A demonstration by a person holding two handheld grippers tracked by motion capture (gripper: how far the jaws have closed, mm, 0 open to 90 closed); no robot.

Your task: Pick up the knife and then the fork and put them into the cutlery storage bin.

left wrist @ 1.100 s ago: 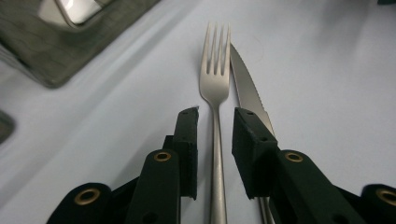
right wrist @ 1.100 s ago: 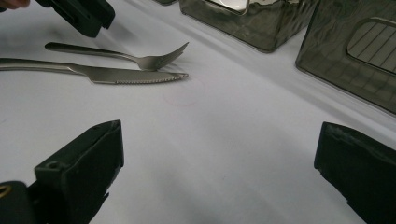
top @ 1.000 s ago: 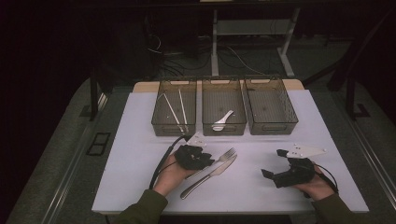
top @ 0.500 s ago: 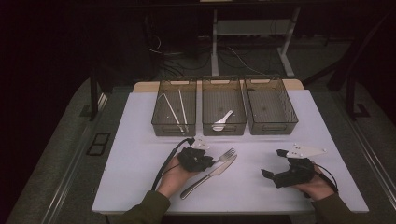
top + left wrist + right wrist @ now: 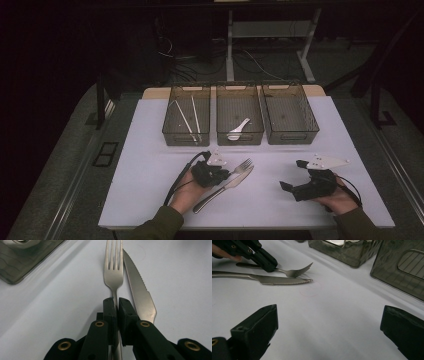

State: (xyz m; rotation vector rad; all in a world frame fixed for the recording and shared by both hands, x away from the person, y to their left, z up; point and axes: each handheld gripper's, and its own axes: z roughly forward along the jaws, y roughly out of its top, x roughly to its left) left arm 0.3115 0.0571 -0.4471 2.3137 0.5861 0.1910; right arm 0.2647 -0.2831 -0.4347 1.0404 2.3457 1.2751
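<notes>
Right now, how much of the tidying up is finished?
Some looks done: two white sticks lie in the left bin and a white spoon in the middle bin. In hand: the left gripper, whose jaws have just been closing, pinches the fork by its neck. Left: the knife on the table; the right bin looks empty. The right gripper waits open.

Your high view looks forward and down over the whole table (image 5: 150, 150). Your left gripper view sits low and very close along the fork (image 5: 113, 272). Your right gripper view, farther off, shares that fork (image 5: 294, 272) and the knife (image 5: 277, 280).
</notes>
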